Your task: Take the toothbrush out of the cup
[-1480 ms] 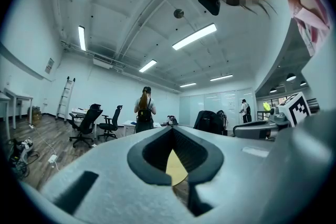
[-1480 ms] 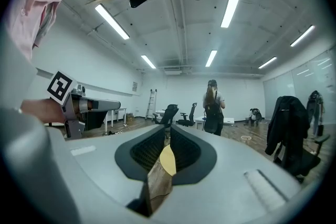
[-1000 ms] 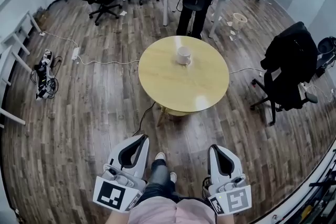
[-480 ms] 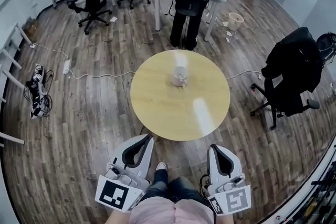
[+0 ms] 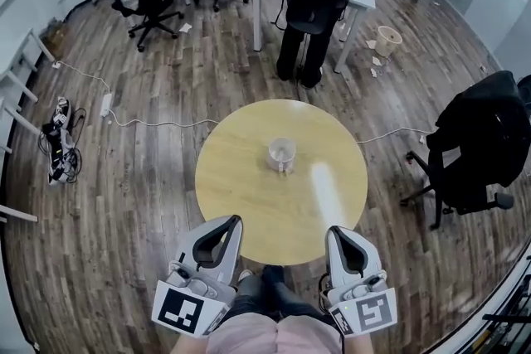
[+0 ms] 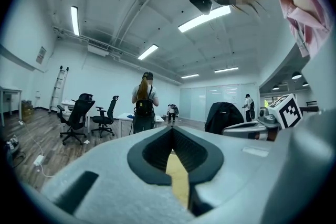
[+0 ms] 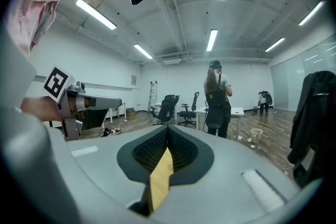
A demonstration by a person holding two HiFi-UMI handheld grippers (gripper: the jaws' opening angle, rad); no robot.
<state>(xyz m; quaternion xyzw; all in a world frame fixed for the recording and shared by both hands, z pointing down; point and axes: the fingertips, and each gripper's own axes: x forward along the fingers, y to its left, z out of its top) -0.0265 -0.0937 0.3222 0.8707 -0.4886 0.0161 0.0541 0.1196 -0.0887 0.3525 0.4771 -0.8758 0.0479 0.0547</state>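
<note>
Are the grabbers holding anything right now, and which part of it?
Nothing is held. The left gripper and right gripper are both closed with nothing between the jaws. The cup stands on the round table ahead of them, untouched.

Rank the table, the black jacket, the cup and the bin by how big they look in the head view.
1. table
2. black jacket
3. cup and bin: they look alike, and the bin stands farther off, so I won't rank them.
</note>
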